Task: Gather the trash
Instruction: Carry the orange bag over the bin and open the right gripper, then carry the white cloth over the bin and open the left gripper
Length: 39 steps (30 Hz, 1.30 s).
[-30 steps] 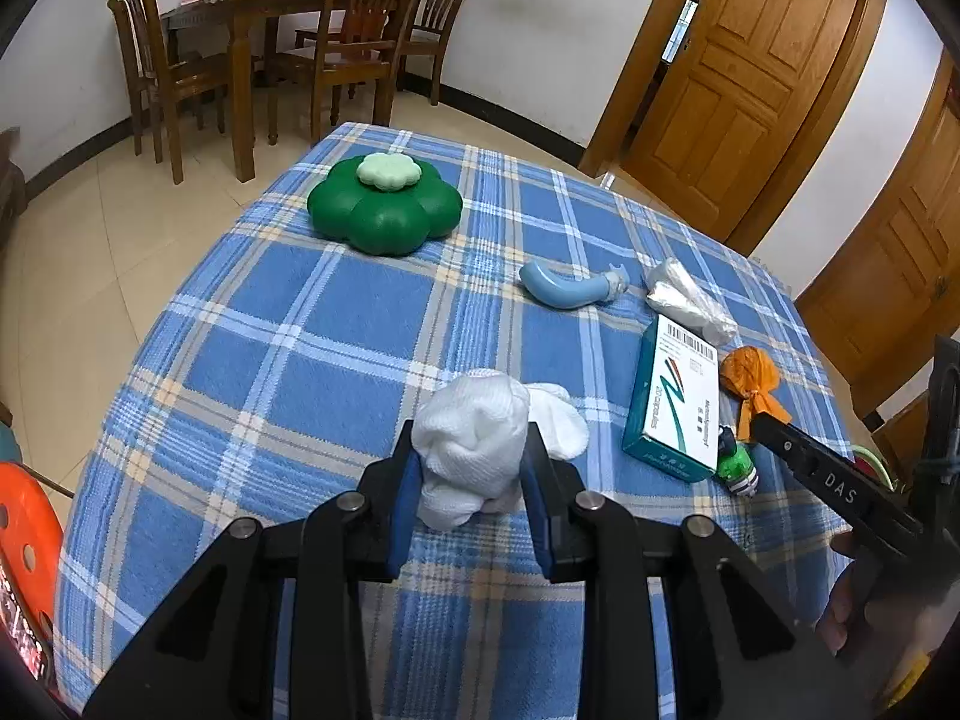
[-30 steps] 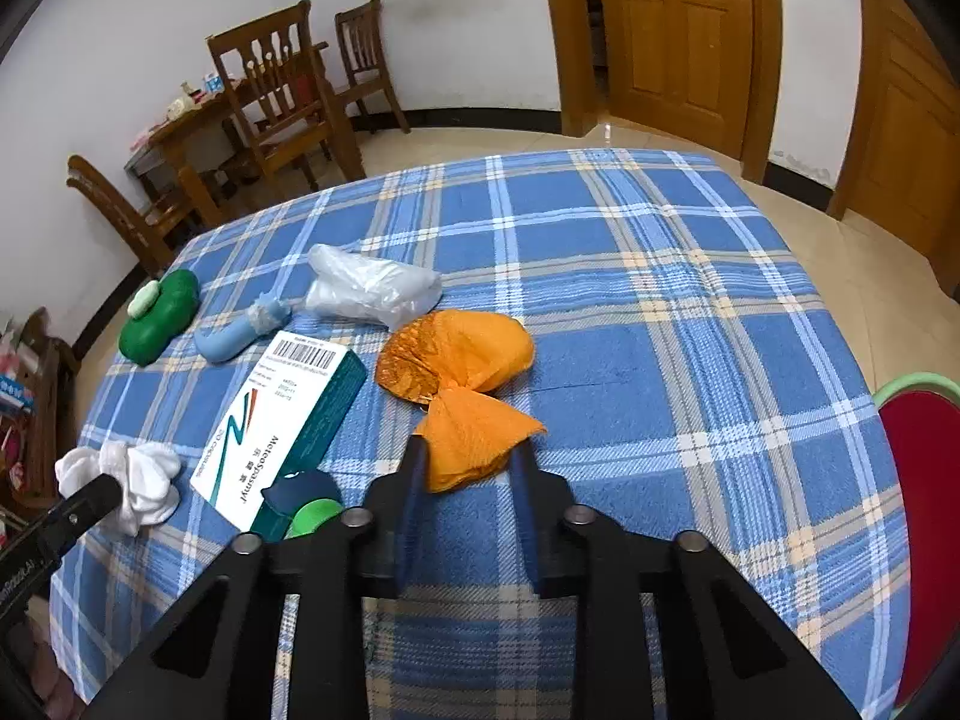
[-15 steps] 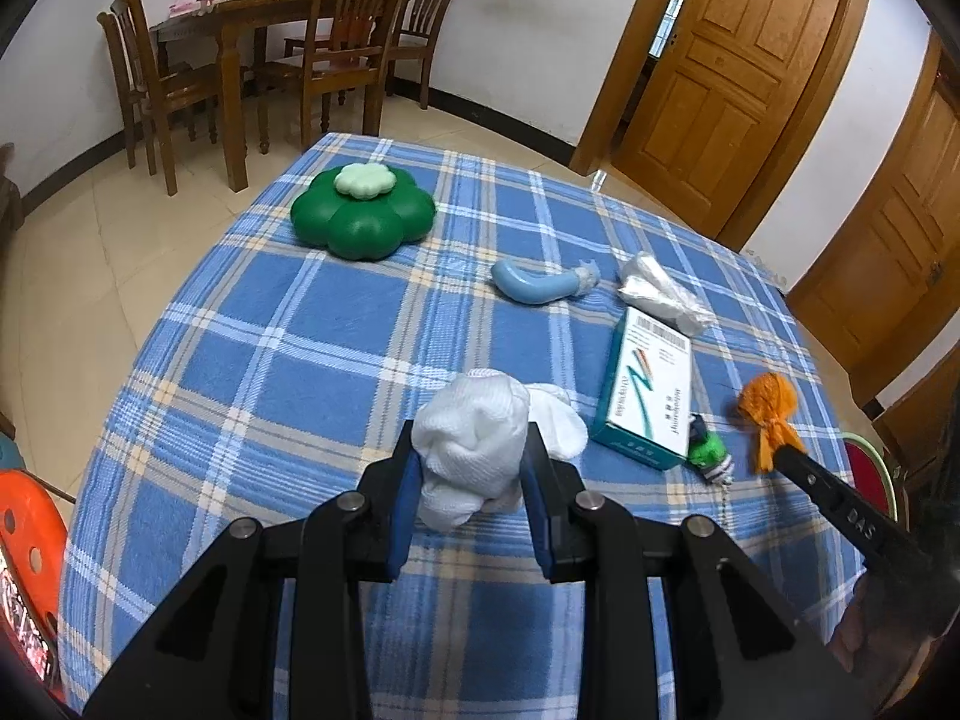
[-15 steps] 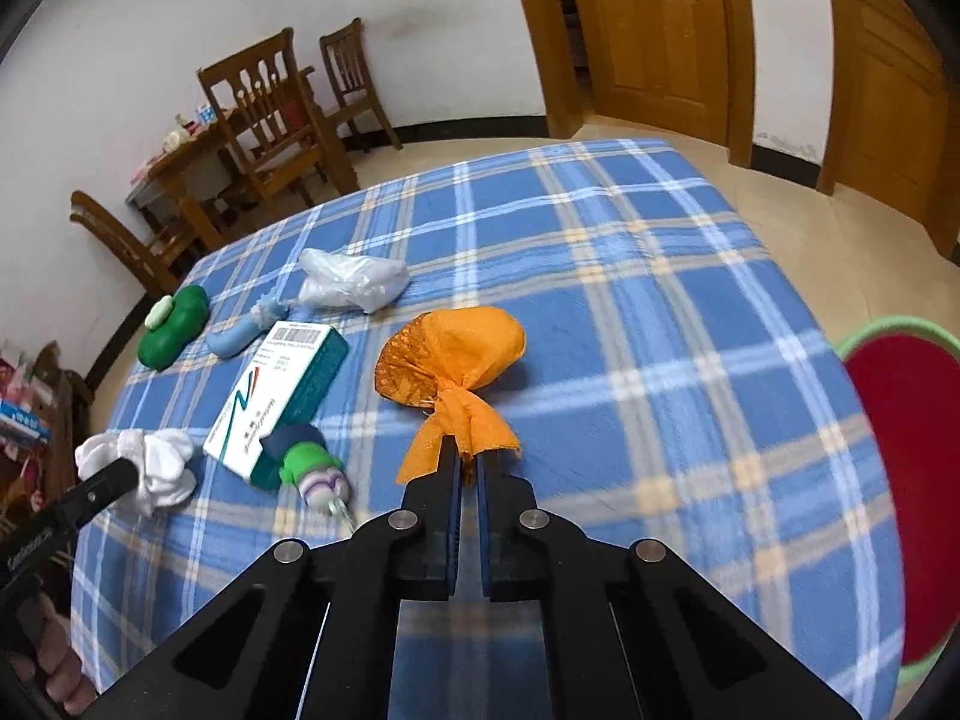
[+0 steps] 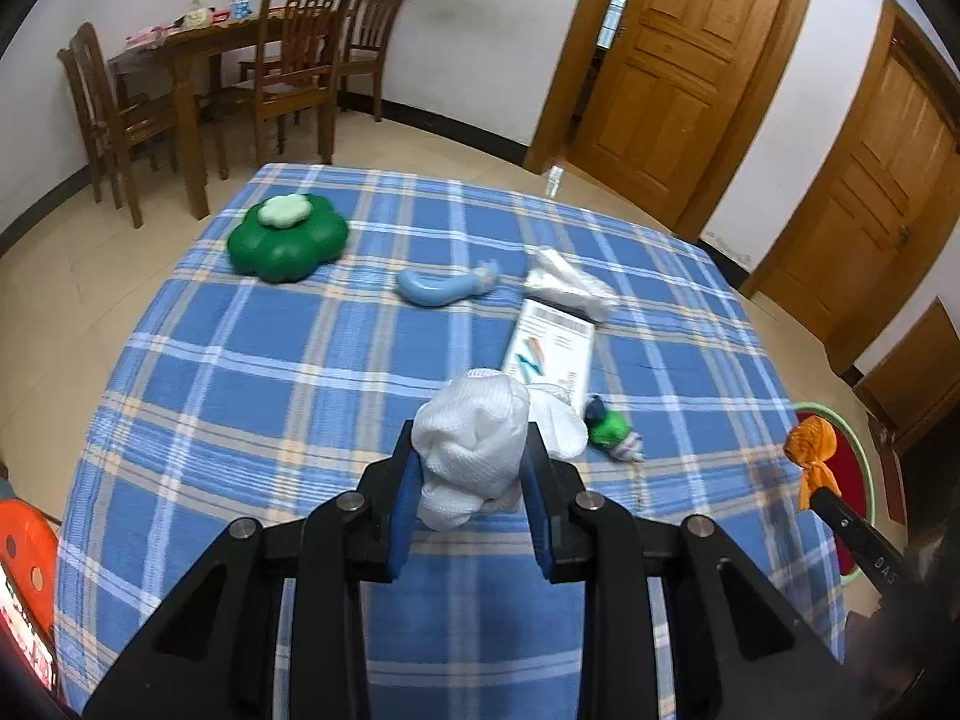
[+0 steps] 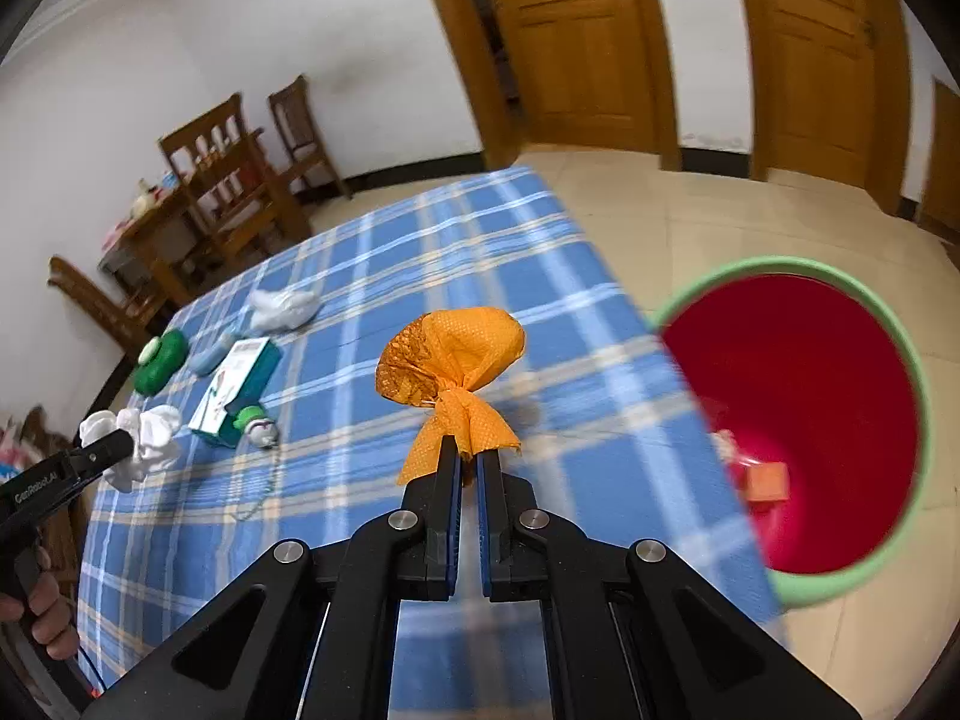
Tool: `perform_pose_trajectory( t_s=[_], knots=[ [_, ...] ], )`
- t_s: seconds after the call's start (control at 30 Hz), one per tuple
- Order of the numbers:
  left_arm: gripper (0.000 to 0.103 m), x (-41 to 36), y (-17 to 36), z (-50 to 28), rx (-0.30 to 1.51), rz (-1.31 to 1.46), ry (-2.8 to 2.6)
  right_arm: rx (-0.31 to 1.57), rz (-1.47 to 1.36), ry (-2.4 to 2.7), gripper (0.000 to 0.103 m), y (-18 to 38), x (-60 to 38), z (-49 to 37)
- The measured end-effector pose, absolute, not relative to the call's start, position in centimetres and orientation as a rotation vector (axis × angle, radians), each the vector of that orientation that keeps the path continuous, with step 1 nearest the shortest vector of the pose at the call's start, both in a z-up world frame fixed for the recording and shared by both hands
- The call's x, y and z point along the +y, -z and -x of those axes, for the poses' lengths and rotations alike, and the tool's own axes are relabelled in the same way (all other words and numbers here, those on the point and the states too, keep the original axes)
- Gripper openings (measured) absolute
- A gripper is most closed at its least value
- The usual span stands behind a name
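My left gripper is shut on a crumpled white cloth wad, held above the blue plaid tablecloth. My right gripper is shut on the twisted tail of an orange mesh bundle, lifted off the table near its right edge. Just beyond that edge, on the floor, stands a red bin with a green rim; some scraps lie in its bottom. In the left wrist view the orange bundle hangs over that bin.
On the table lie a green flower-shaped box, a blue curved tube, a clear plastic bag, a teal and white carton and a small green-capped item. A wooden table with chairs and doors stand behind.
My right gripper closed on the orange bundle's tail, lifted it and carried it right toward the bin. My left gripper kept its grip on the white wad and rose a little.
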<state>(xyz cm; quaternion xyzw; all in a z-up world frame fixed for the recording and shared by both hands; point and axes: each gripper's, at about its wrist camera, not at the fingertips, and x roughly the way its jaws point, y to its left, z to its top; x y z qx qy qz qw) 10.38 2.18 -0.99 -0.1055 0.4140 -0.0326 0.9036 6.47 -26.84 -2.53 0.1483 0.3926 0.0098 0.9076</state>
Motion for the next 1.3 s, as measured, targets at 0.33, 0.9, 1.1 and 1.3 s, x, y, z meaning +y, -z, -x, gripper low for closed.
perform_pose_trajectory(
  t_s=[0.33,0.9,1.1,1.3],
  knots=[
    [0.031,-1.5,1.1,-10.2,0.900,0.197,0.164,0.779,-0.380,0.142,0.004,2.4,-32.9,-2.6],
    [0.031,-10.1,0.6,-10.5,0.933,0.072,0.349,0.765,-0.493,0.284,0.014,3.5,-39.4,0.4],
    [0.031,-13.4,0.5,-10.6,0.946,0.033,0.420,0.751,-0.516,0.300,0.015,3.6,-40.9,1.2],
    [0.031,-16.7,0.4,-10.3,0.945,-0.015,0.493,0.727,-0.534,0.319,0.015,3.4,-42.3,2.5]
  ],
)
